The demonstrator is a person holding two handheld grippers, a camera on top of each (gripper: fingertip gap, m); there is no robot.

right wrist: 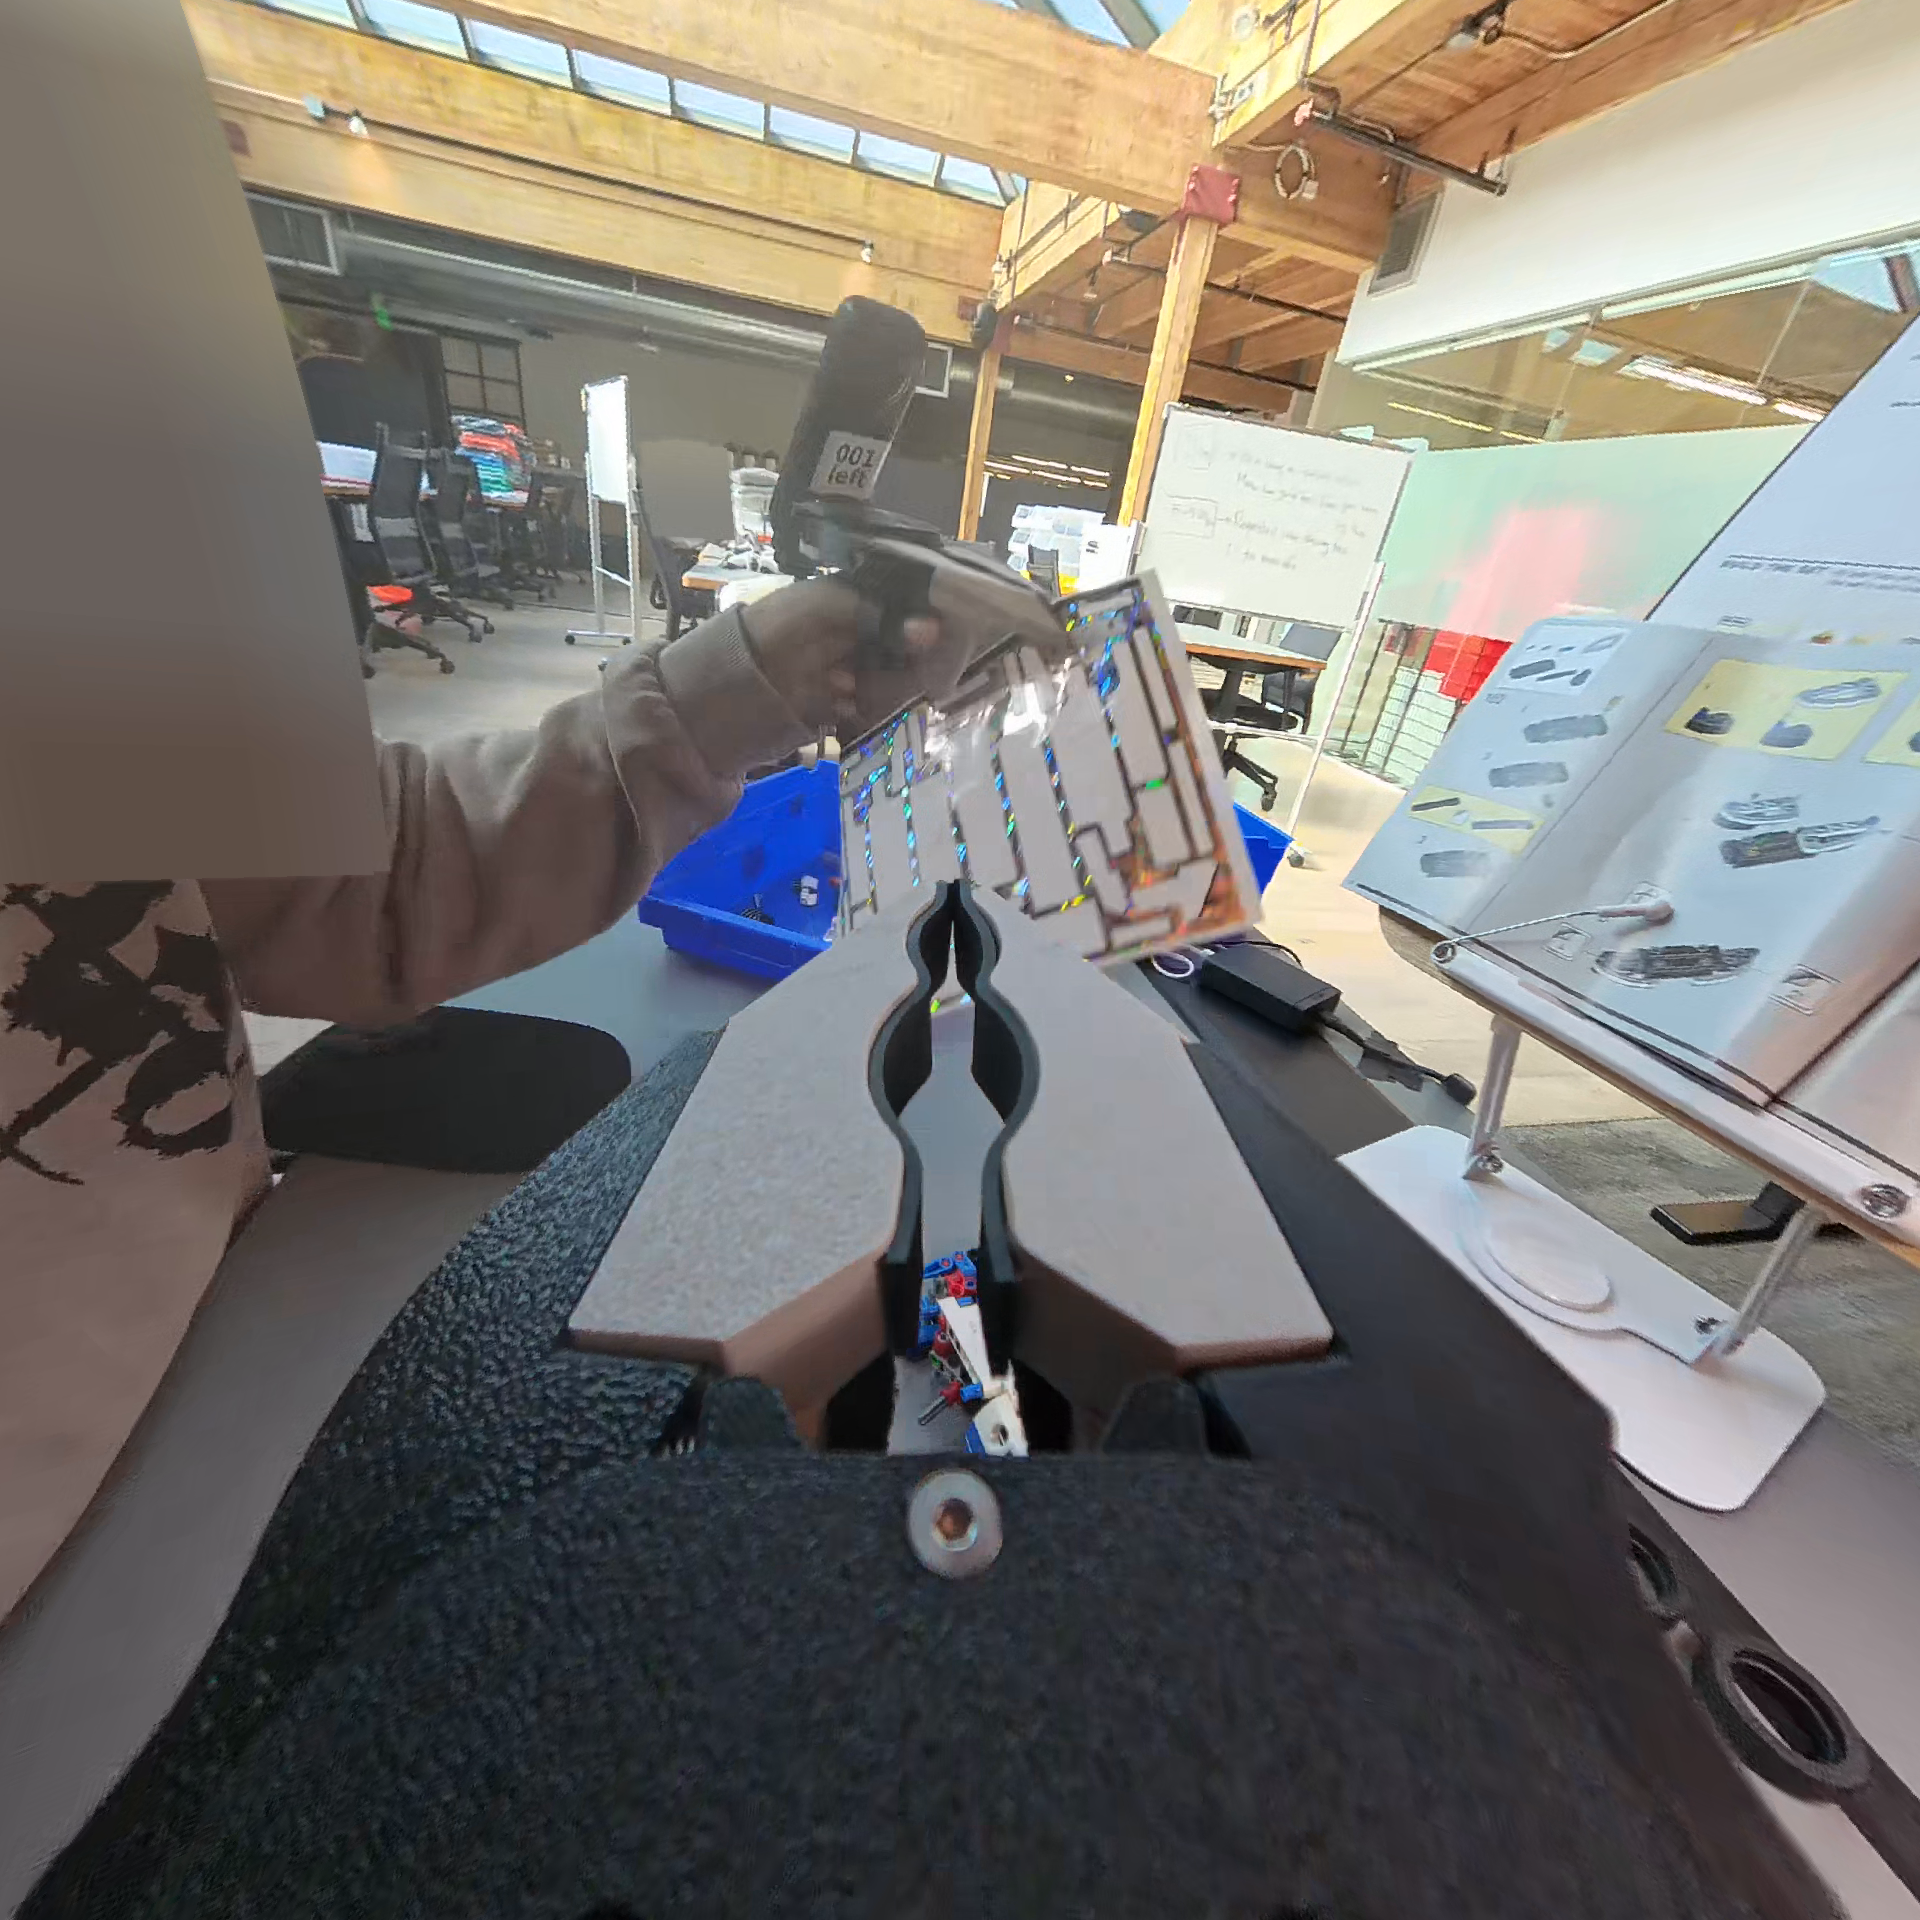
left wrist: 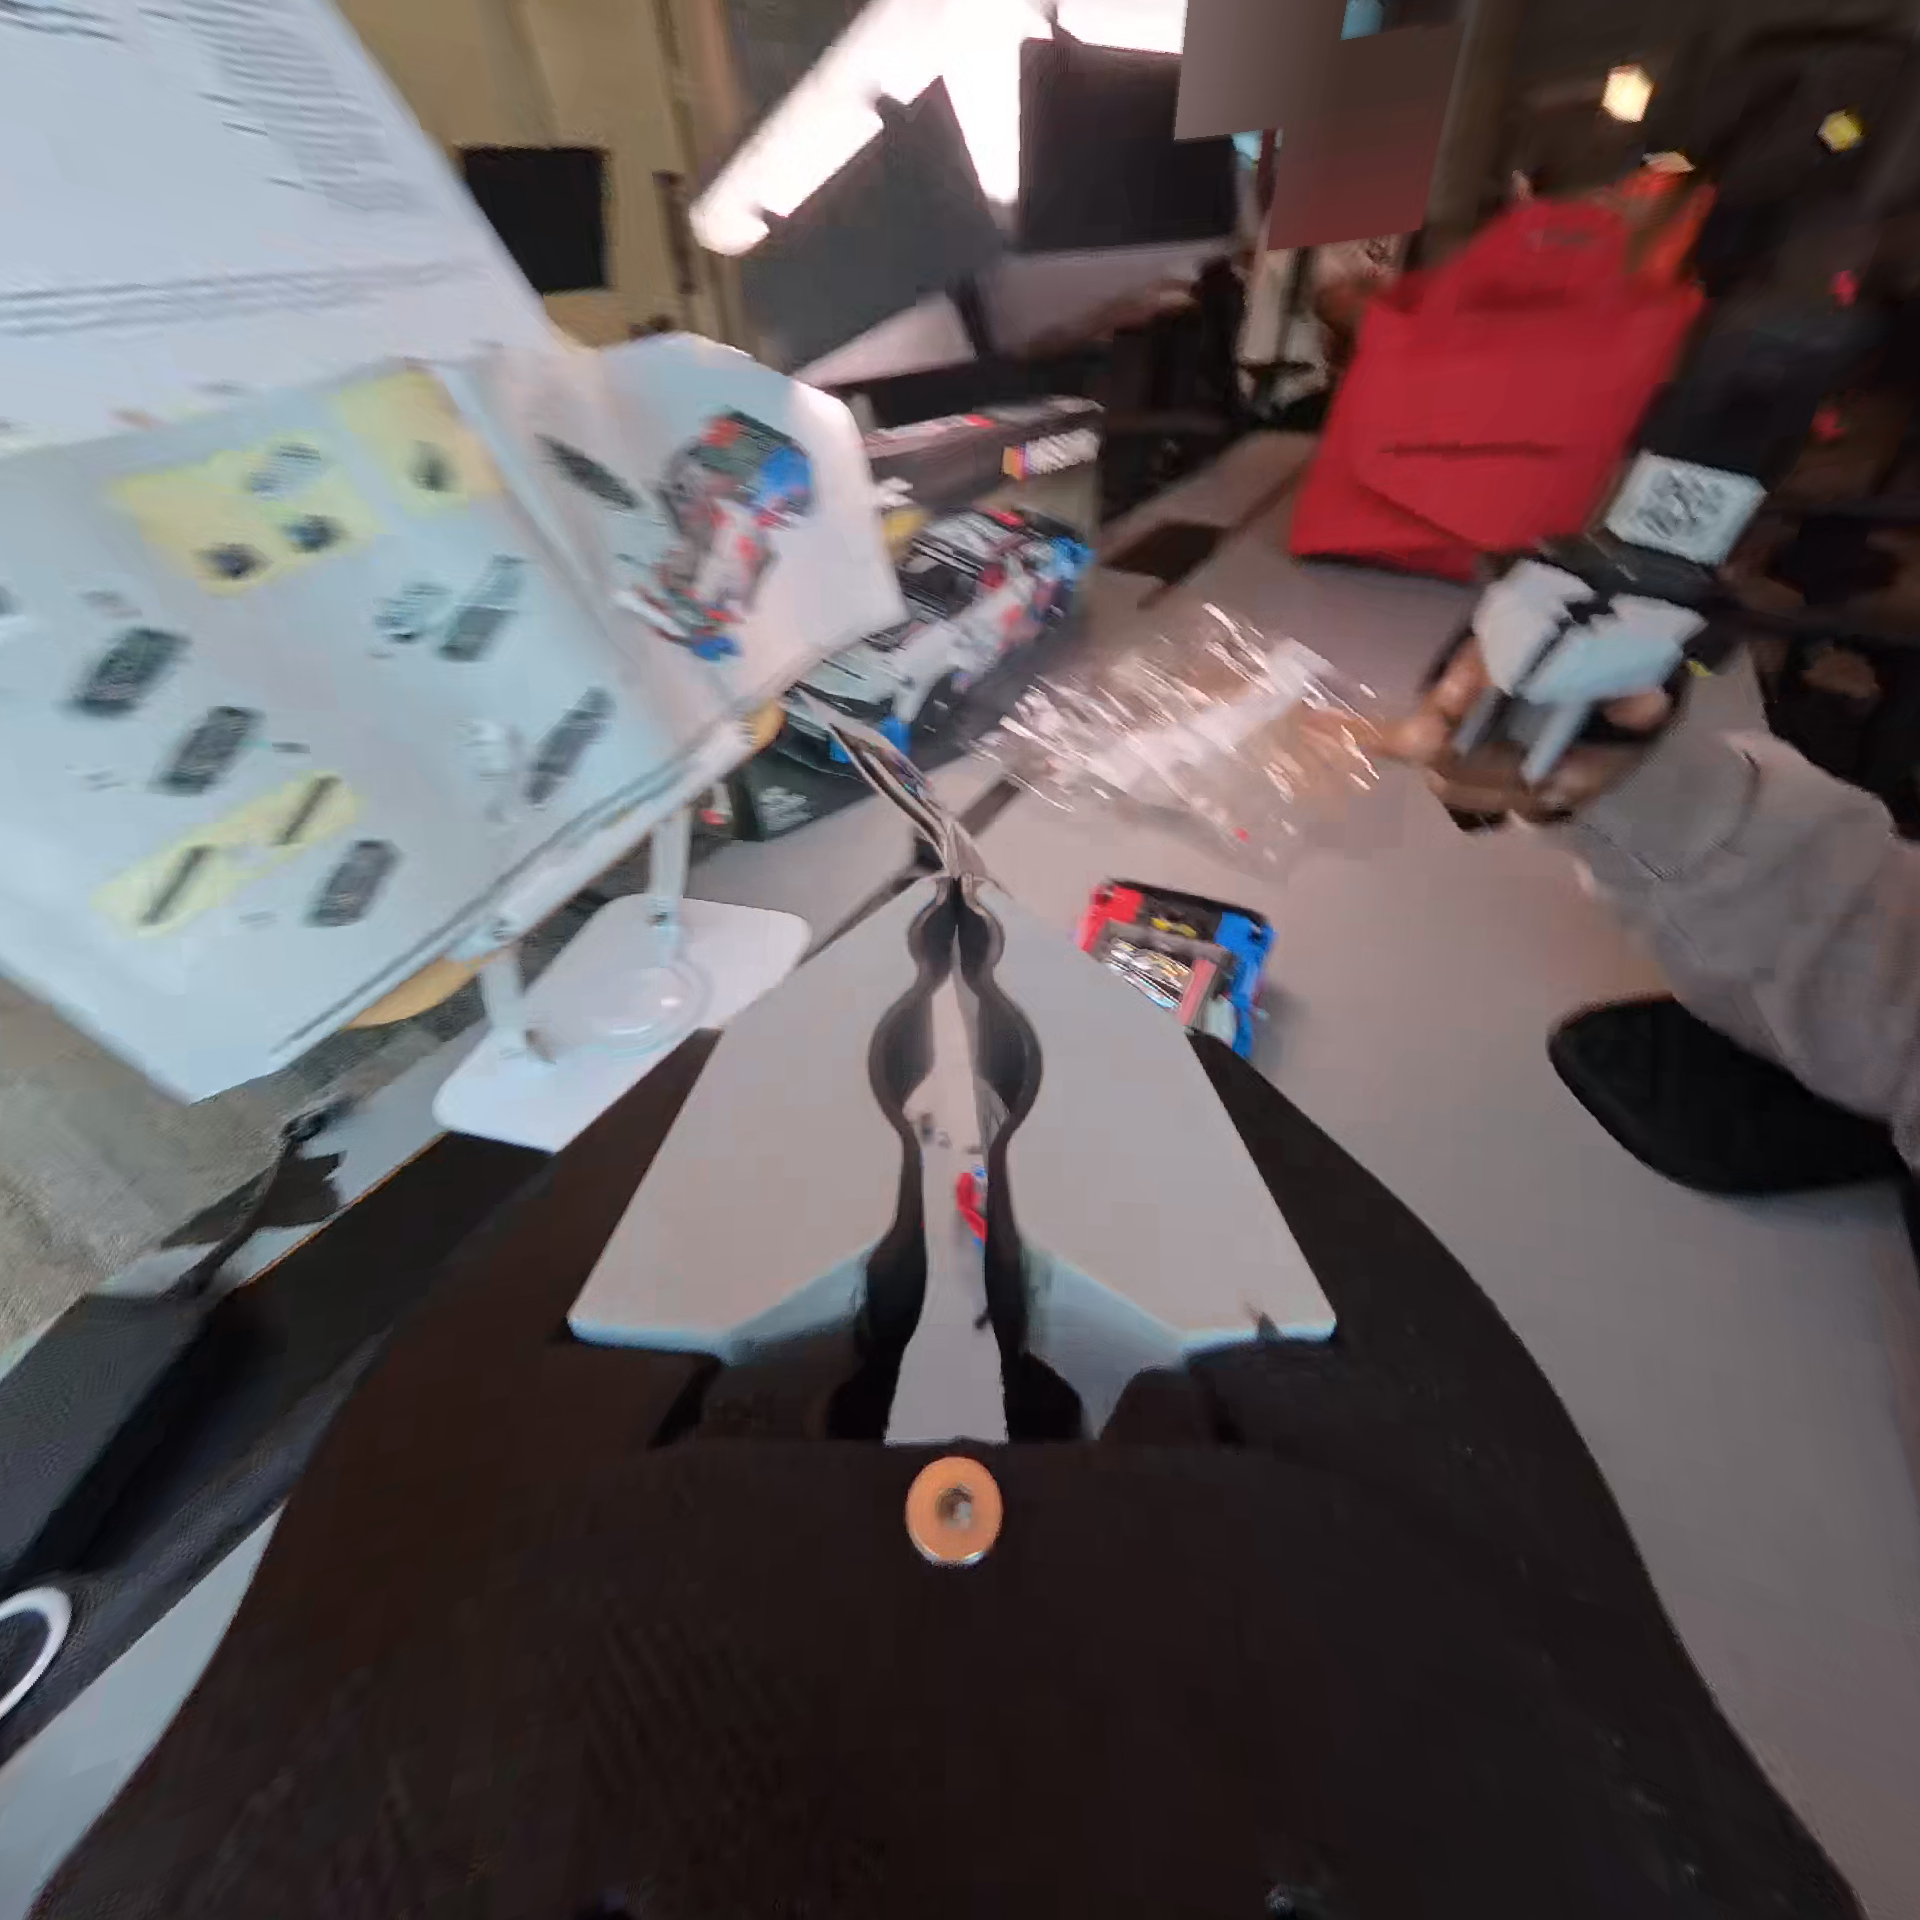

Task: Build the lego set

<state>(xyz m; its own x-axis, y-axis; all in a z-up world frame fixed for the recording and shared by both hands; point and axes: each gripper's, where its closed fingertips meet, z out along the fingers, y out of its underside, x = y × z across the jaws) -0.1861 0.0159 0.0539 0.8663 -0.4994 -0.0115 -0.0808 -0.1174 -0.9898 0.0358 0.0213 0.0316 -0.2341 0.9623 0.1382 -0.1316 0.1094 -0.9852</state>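
Blue bin [right wrist: 727, 883] at 9 o'clock of the sticker sheet [right wrist: 1049, 769] holds small parts, unclear. Sheet is held aloft, long axis tilted 1 to 7 o'clock. Left gripper [left wrist: 951, 883] pinches its edge, closed; right gripper [right wrist: 954, 894] closed at its lower edge, grip uncertain. Manual [right wrist: 1683, 831] on stand at 3 o'clock.

Grey table [left wrist: 1455, 1299]: white bookstand base [left wrist: 623, 997], lego box [left wrist: 935, 623] (blurred), blue bin [right wrist: 727, 894]
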